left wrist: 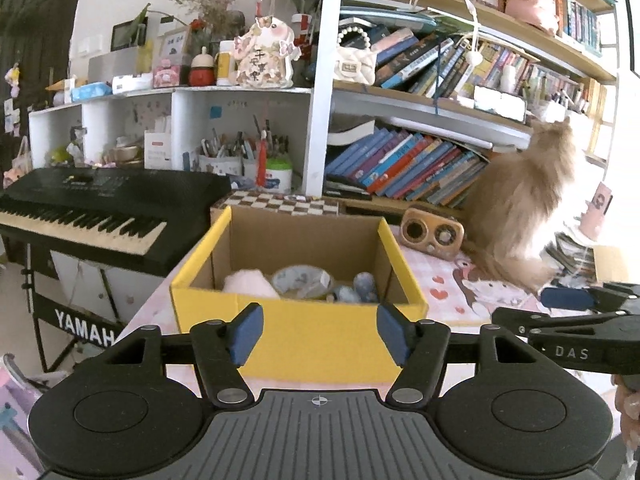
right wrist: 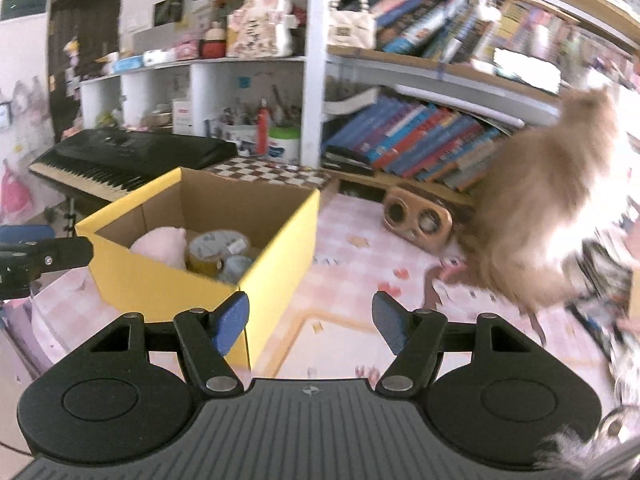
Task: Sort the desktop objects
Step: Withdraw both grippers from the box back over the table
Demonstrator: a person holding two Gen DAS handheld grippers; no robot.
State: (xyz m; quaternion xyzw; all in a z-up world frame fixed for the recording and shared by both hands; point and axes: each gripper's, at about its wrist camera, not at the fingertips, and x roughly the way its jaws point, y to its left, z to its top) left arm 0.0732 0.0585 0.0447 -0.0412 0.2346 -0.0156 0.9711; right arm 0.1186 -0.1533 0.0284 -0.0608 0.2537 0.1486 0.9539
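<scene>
While the pink-checked surface (right wrist: pixel 352 240) is mostly cleared, a fluffy cat (right wrist: pixel 552 216) and a wooden speaker (left wrist: pixel 434 238) are left on it. Inside the yellow box (left wrist: pixel 296 336) a pink plush (left wrist: pixel 250 282), a tape roll (right wrist: pixel 218 246) and small bluish items are seen. Both the left claw (left wrist: pixel 318 334) and right claw (right wrist: pixel 308 322) are held open and empty.
</scene>
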